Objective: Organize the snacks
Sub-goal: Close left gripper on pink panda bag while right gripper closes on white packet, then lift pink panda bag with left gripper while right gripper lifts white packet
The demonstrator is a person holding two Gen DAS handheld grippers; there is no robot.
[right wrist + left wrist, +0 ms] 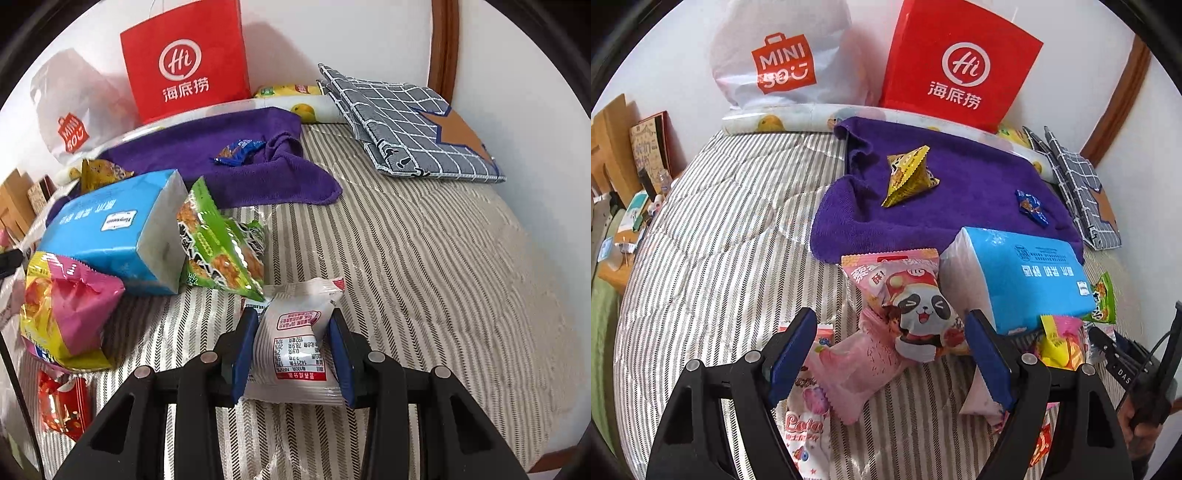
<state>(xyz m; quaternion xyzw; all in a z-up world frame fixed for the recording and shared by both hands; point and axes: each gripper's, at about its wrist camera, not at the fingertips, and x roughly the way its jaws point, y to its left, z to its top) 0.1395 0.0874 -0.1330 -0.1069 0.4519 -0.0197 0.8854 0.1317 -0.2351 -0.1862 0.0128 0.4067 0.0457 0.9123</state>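
Snack packets lie scattered over a striped bed cover [720,221]. My left gripper [892,354] stands open over a pink panda packet [916,306] and a pale pink packet [857,373], its blue pads apart from both. My right gripper [291,354] is shut on a white snack packet [295,347], held above the cover. A green packet [218,243] leans on a blue tissue pack [110,229]. A pink and yellow bag [66,314] lies at the left. On the purple towel [960,177] rest a yellow triangular packet [908,173] and a small blue candy [1032,206].
A red paper bag [960,62] and a white Miniso bag [779,55] stand against the wall. A grey checked cloth pouch [406,125] lies at the back right. A red packet [62,402] sits low at the left. A desk with clutter [624,221] borders the bed.
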